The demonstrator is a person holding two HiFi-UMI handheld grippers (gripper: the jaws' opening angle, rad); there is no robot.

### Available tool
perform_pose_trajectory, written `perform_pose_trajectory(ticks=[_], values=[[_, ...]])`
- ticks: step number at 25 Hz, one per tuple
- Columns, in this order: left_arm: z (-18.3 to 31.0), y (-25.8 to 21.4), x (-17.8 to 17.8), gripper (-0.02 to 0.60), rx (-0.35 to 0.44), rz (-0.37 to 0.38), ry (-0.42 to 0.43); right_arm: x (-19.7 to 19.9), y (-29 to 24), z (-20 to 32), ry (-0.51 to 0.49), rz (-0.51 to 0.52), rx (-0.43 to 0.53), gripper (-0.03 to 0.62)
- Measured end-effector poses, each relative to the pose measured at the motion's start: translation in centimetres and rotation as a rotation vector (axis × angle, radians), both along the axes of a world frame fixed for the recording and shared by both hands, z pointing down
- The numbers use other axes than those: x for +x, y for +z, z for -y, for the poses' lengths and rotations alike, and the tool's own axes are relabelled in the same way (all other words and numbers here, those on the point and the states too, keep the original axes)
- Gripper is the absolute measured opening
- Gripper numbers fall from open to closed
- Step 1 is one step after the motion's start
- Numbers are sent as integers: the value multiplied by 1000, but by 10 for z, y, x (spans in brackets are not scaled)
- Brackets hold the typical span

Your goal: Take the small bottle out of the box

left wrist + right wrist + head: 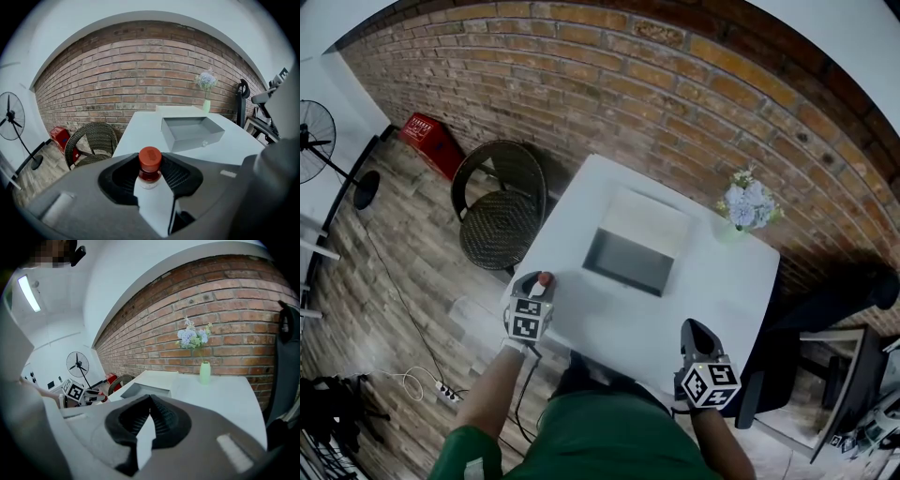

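The left gripper (151, 174) clamps the red-capped small bottle (150, 161), eight o'clock of the box (630, 264); the right gripper (149, 419) has its jaws together, empty.

Perhaps a café: brick wall (609, 84), wicker chair (499, 211).

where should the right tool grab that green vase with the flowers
Probably the green vase by its body, under the flowers, jaws level. It is slim and upright, so a side grip suits it. Come in over the table, since the brick wall stands behind it.
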State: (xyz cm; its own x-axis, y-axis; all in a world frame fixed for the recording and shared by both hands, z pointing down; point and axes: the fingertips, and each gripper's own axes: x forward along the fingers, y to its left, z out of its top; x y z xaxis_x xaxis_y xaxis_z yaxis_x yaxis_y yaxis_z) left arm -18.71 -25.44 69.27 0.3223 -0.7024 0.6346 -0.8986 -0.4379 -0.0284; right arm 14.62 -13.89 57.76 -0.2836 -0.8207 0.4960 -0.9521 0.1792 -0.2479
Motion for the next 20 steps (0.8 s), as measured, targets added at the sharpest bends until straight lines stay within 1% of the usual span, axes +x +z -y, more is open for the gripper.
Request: perform_pose_trajectory(ticks=[5,8,11,12,16,20], values=[[1,0,0,153,2,-3,5,-4,-2,-1,5,-2,3,3],[1,2,0,156,-10,5,3,-7,-2,-2,4,1,5,3],[-1,4,2,224,-24,21,11,-7,-2,-3,4,5,9,3],[-2,4,3,232,-22,22,14,-7,-2,-4,5,6,10,3],[-5,-10,-1,257,10,22,-10,-4,-4,-6,10,3,16,3],[-8,-42,-7,257,83,-3,-74,-1,-6,-8,17,2,21,3]])
